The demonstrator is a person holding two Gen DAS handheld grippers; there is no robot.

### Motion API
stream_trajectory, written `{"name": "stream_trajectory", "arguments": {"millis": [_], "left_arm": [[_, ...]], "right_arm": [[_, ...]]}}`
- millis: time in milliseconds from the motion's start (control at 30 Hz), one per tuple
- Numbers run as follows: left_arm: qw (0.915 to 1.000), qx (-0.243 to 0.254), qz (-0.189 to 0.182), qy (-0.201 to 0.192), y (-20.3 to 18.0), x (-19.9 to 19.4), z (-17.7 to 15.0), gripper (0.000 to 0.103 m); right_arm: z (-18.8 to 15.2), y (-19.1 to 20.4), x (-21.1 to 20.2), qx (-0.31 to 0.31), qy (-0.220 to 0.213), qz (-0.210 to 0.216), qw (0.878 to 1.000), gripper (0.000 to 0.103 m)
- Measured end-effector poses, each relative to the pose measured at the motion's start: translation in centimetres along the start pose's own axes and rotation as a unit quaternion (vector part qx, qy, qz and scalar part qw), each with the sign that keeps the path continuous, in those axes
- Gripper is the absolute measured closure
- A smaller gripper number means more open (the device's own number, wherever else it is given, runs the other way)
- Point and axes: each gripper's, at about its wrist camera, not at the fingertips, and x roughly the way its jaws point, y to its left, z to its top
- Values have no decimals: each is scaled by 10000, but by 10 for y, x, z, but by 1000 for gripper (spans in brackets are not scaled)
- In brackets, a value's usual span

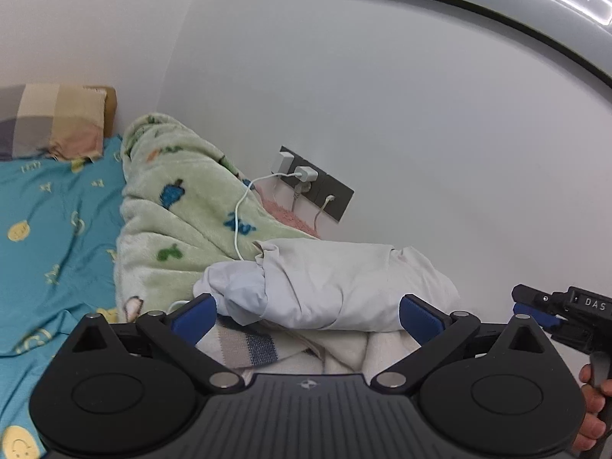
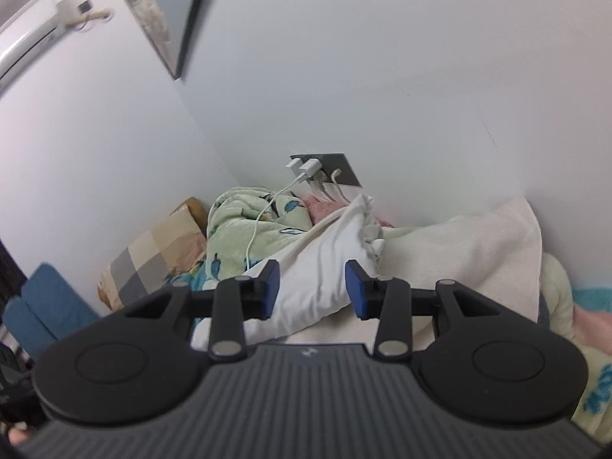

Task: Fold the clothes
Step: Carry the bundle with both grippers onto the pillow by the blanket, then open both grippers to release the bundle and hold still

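Note:
A crumpled white garment [image 1: 336, 283] lies bunched on the bed by the wall, on top of a striped cream cloth [image 1: 248, 348]. My left gripper [image 1: 308, 315] is wide open just in front of it, holding nothing. My right gripper shows at the right edge of the left wrist view [image 1: 535, 311], held in a hand. In the right wrist view the same white garment [image 2: 321, 267] lies between and beyond the pads of the right gripper [image 2: 311, 288], which is open and not closed on the cloth.
A green fleece blanket [image 1: 179, 206] is heaped left of the garment, with a white charging cable [image 1: 241, 210] over it from a grey wall socket [image 1: 317, 183]. A blue patterned sheet [image 1: 49, 229], a checked pillow [image 1: 49, 122] and a cream blanket [image 2: 470, 260] also lie on the bed.

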Motion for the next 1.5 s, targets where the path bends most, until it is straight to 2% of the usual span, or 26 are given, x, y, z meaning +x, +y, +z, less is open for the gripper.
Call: {"name": "stream_trajectory", "arguments": {"millis": [167, 400, 467, 567, 833, 1033, 1500], "left_arm": [[9970, 590, 362, -346, -26, -37, -15, 0], [9882, 1239, 569, -700, -55, -77, -35, 0], [9852, 1407, 625, -757, -61, -85, -42, 0], [9828, 1512, 667, -829, -65, -97, -53, 0], [9820, 1467, 751, -925, -61, -115, -72, 0], [9793, 1436, 972, -1046, -51, -121, -80, 0], [9783, 1260, 1224, -1099, -33, -125, -70, 0]], "right_arm": [[-12, 28, -28, -448, -199, 32, 9988, 34], [-37, 58, -55, -1228, -485, 16, 9912, 30], [-44, 65, -61, -1411, -576, 27, 9883, 13], [-53, 73, -68, -1580, -716, 25, 9848, 3], [-82, 94, -78, -1862, -861, -36, 9787, 2], [-104, 107, -75, -1975, -733, -24, 9776, 2], [-109, 115, -63, -2149, -739, -123, 9738, 2]]}}
